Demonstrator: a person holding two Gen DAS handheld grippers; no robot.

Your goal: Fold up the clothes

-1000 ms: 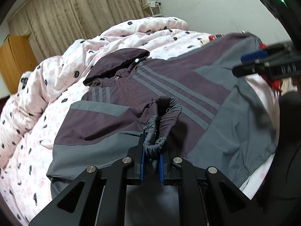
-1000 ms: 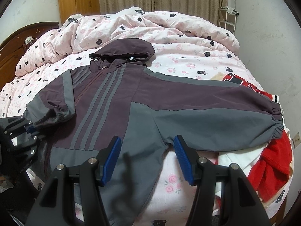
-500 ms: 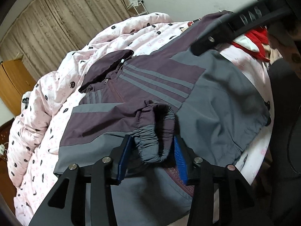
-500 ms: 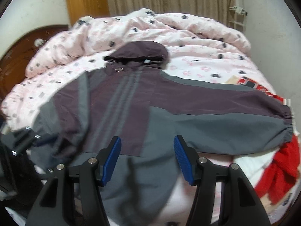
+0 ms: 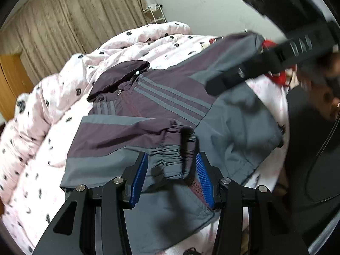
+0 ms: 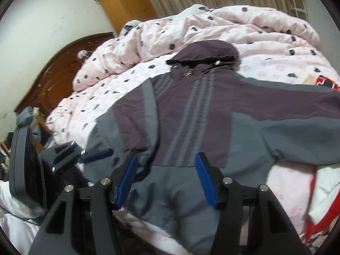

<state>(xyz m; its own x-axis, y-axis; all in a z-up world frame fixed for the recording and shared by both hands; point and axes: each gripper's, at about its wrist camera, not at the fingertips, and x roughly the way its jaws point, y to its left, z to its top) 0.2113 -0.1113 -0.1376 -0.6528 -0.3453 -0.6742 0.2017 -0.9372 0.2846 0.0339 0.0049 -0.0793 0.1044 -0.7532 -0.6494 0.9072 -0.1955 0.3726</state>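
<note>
A purple-and-grey hooded jacket (image 6: 191, 114) lies spread front-up across the pink patterned duvet (image 6: 244, 27), hood (image 5: 121, 78) pointing away from both tools. The left gripper (image 5: 171, 171) hangs just over the near hem with its blue pads (image 5: 139, 173) spread wide; the elastic cuff (image 5: 176, 159) of the folded-in sleeve sits loose in the gap between them, touching neither pad that I can make out. The right gripper (image 6: 165, 178) hovers above the lower grey panel, its jaws also wide apart and holding nothing. Off to its right the other sleeve (image 6: 297, 131) stretches straight out toward a red garment (image 6: 323, 210) at the bed's edge. To its left, the left tool's blue tip shows beside the folded sleeve. Beyond the hood, beige curtains (image 5: 70, 25) and a wooden wardrobe (image 6: 127, 2) stand against the wall.
</note>
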